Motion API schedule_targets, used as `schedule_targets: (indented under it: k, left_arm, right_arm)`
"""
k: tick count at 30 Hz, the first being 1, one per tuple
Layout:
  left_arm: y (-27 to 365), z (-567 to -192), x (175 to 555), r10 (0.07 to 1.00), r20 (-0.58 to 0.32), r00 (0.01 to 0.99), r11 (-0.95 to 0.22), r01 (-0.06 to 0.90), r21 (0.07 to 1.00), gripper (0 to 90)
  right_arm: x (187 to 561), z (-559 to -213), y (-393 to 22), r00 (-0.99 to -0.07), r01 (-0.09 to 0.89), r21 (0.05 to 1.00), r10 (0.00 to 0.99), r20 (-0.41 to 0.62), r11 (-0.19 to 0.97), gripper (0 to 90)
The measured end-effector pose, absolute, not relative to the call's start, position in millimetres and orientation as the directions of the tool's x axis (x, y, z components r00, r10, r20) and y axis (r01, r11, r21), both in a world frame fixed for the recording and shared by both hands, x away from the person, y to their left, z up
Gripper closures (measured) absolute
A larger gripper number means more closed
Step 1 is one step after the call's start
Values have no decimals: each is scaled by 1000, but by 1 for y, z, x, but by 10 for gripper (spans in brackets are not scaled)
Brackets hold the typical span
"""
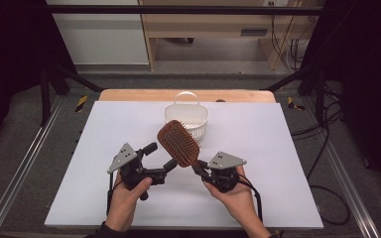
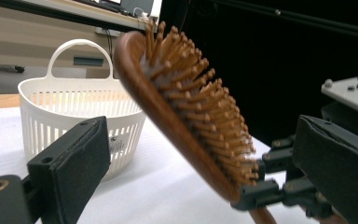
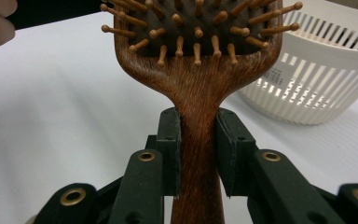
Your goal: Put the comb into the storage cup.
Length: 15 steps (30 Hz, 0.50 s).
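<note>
While the right tongs [image 3: 198,149] clamp the wooden handle of the hairbrush [image 1: 179,143], both pads pressed flat against its neck, the brush is up off the counter [image 1: 278,163], tilted, its bristled head leaning toward the white basket [image 1: 187,118]. And look at that head: it sits just in front of the basket, nearly overlapping the near rim from the high view, bristles facing up and a little toward the left side. The left tongs [image 1: 159,155] hover just beside the brush, on the side away from the right hand, jaws standing well apart with the brush head rising between and beyond them in the left gripper view; no pad seems to touch the wood, though the angle makes that hard to judge. The basket stands upright on the counter behind the brush, handle raised, well toward the far edge. Both hands, the left hand [image 1: 127,196] and the right hand [image 1: 234,194], sit on the near side of the basket.
</note>
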<state>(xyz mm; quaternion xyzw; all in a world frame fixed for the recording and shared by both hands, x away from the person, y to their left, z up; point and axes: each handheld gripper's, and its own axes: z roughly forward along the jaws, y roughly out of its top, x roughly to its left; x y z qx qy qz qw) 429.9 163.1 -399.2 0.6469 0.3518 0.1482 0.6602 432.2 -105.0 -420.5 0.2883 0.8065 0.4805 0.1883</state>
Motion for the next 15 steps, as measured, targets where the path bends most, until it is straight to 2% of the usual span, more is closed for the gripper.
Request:
schedule_targets:
  k: [15]
  left_arm:
    - [170, -402, 433, 643, -341, 686, 181, 297, 938, 58]
  right_arm:
    - [424, -424, -88, -796, 243, 884, 603, -54, 400, 729]
